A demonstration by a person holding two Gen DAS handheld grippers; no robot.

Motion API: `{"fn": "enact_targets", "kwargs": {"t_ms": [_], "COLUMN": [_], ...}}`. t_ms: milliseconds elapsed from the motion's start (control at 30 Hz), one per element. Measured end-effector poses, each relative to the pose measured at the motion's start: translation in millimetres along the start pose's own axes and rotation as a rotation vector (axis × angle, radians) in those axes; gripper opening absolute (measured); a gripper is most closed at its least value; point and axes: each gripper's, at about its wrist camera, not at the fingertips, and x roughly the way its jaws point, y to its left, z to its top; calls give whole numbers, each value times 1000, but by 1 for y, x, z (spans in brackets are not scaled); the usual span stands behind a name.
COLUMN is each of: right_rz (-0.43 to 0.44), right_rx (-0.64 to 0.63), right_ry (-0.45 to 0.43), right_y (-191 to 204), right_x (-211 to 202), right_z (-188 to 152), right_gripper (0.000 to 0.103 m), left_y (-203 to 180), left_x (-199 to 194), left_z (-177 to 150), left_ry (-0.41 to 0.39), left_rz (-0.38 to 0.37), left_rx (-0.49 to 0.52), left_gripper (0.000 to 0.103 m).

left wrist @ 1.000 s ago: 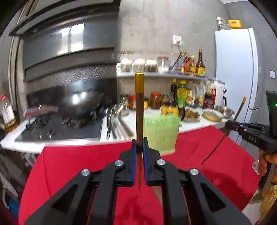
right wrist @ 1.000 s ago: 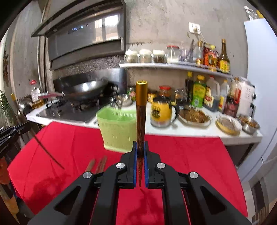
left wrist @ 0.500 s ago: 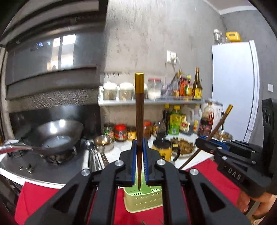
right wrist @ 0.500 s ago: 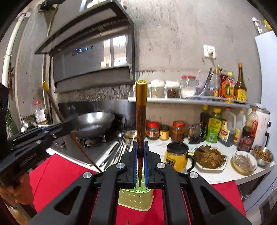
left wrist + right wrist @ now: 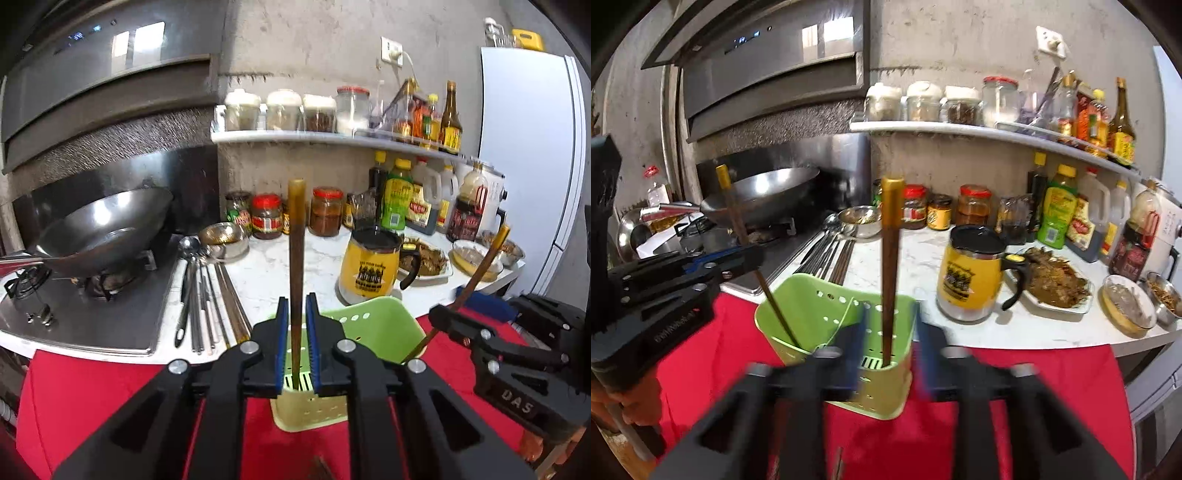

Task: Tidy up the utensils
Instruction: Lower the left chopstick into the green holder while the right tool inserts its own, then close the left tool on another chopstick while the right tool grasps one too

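Note:
A green perforated utensil holder (image 5: 373, 325) (image 5: 820, 306) stands on the red cloth by the counter edge. My left gripper (image 5: 296, 314) (image 5: 750, 258) hovers over it, its jaws just opening. A brown gold-capped chopstick (image 5: 296, 240) (image 5: 733, 210) stands between the blue pads with a thin gap on each side, its tip inside the holder. My right gripper (image 5: 890, 332) (image 5: 461, 308) is blurred and its jaws are opening wide. A second chopstick (image 5: 891, 240) (image 5: 484, 262) stands free between them, with its tip in the holder's slotted compartment.
Behind the holder, spoons and metal chopsticks (image 5: 207, 295) lie on the white counter beside a wok (image 5: 103, 232) on the stove. A yellow mug (image 5: 971, 273), food dishes (image 5: 1056, 284), jars and bottles crowd the counter. A white fridge (image 5: 532, 147) stands at the right.
Both grippers moved forward over the green holder and the chopstick tips went into it. The right jaws sprang apart off their chopstick. The left pads eased off theirs.

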Motion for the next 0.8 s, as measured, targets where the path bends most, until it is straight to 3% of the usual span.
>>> {"fn": "enact_targets", "kwargs": {"t_ms": [100,200,333,500,633,800], "right_rz": [-20,-21,-41,-39,-30,-37], "right_rx": [-4,18,16,2,-3,-4], "right_ry": [-28,-42,-34,11,68,138], "right_y": [-5,-11,-11,-5,4,16], "right_x": [-33,-72,-110,-143,-156,-162], "right_z": [-2,-13,-41,-92,-137,-187], "right_gripper": [55,55,55,55,55,55], "left_y": [1,3,13,25,22,14], "left_x": [-40,-81,-119,-148,-160,-165], "left_z": [3,-2,-31,-93,-151,-196], "left_ry": [-59,-84,-12,82,175,251], "left_rz": [10,48,151,183,175,120], "left_rx": [11,25,6,-21,-40,-71], "left_gripper": [29,30,33,33,34,34]}}
